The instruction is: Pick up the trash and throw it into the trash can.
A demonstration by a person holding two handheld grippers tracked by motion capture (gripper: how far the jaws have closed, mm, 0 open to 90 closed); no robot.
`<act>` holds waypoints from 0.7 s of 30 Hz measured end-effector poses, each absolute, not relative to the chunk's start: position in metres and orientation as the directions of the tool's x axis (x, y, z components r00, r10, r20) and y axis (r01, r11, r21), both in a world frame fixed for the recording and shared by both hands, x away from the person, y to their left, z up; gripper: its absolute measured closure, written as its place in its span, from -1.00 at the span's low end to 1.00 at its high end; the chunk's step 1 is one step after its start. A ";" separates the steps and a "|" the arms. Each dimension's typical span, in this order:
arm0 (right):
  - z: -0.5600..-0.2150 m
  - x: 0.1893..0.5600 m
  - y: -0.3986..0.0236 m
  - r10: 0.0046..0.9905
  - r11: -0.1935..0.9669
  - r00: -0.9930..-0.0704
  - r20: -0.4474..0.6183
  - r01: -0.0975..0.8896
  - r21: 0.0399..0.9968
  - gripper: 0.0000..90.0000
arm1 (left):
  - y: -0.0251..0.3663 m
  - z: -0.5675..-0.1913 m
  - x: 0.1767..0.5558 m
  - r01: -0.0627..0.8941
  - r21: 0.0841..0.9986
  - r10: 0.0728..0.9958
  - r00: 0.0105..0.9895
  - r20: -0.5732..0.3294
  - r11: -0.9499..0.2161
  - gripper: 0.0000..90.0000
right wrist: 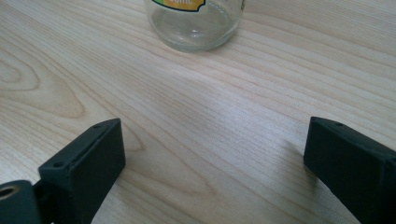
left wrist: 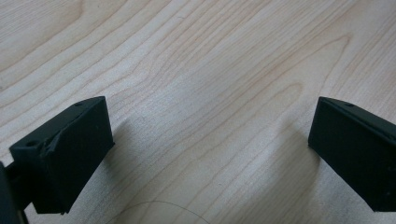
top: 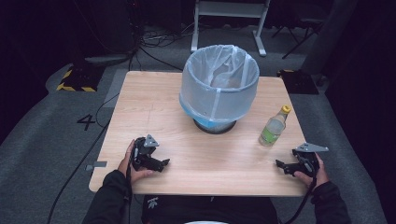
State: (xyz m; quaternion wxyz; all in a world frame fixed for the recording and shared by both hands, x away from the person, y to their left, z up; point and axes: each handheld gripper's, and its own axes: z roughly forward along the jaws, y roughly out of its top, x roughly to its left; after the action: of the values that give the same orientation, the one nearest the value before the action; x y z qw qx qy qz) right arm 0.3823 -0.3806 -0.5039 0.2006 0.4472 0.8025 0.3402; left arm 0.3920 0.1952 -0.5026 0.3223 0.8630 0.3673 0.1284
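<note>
A clear plastic bottle (top: 274, 127) with a yellow cap stands upright on the right side of the wooden table (top: 154, 107). Its base (right wrist: 194, 23) shows at the top of the right gripper view, ahead of the jaws. My right gripper (top: 282, 165) rests near the table's front right edge, a little in front of the bottle, open with bare wood between its jaws. My left gripper (top: 164, 163) sits near the front left, held by a hand, open over bare wood (left wrist: 205, 140). A bin (top: 219, 88) lined with a pale plastic bag stands at the table's middle back.
The table stands on grey carpet. A white metal frame (top: 229, 18) and cables lie on the floor behind it. A black-and-yellow striped block (top: 77, 79) sits at the back left. Dark drapes close off both sides.
</note>
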 end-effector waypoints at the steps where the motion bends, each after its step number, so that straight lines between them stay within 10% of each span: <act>1: -0.504 0.382 -0.381 0.854 0.369 -0.520 -0.018 0.581 0.725 -0.88 | 0.195 -0.503 0.392 0.551 0.650 0.716 0.698 -0.015 -0.523 -1.00; 21: -0.497 0.381 -0.380 0.841 0.392 -0.540 -0.045 0.550 0.737 -0.64 | 0.195 -0.502 0.391 0.555 0.648 0.720 0.694 -0.014 -0.522 -1.00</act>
State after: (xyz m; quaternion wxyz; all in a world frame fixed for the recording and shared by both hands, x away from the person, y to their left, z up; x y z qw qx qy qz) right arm 0.3811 -0.3795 -0.4972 0.2112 0.4308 0.8072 0.3438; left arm 0.3911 0.1955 -0.5024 0.3203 0.8627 0.3694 0.1293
